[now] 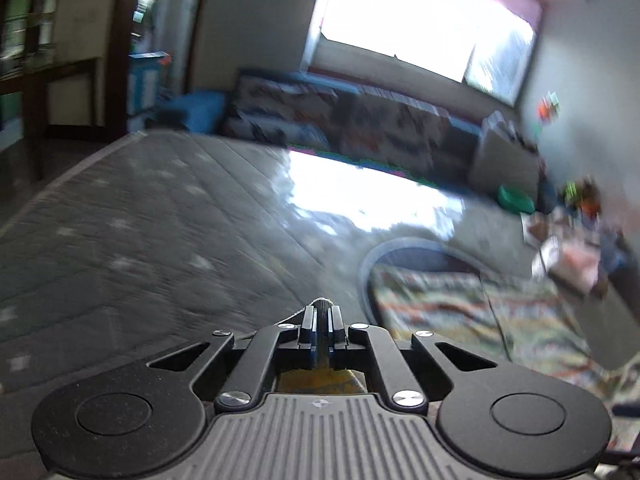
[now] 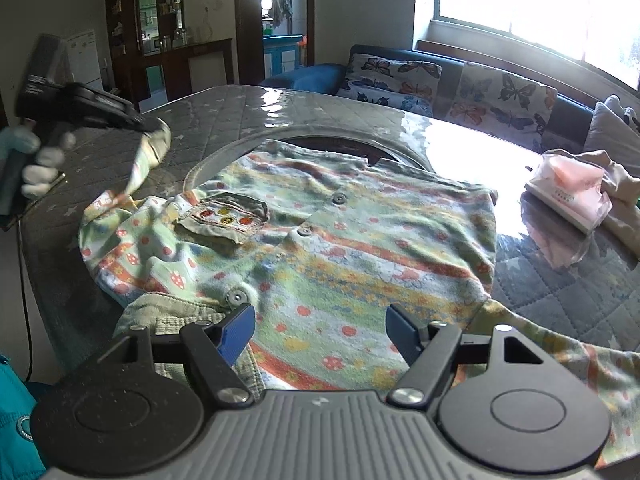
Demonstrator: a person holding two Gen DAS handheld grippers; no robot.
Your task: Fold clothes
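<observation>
Shirt [image 2: 320,216] lay spread flat on your quilted worktop [image 2: 224,120]. Your left gripper [image 2: 150,126] pinched its sleeve [image 2: 146,160] at ten o'clock. Your right gripper [image 2: 320,334] hovered spread wide over the hem at six.

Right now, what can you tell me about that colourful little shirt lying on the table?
The shirt is a small child's garment in soft, fleecy-looking fabric, pale green with orange, yellow and blue bands, dots and mushrooms. Grey snap buttons run down its front, and a khaki chest pocket carries four coloured dots. It lies front-up and rumpled on the quilted grey table cover, partly over a round inset. The left tool is shut on one sleeve, lifting it. The right tool hovers open over the hem.
</observation>
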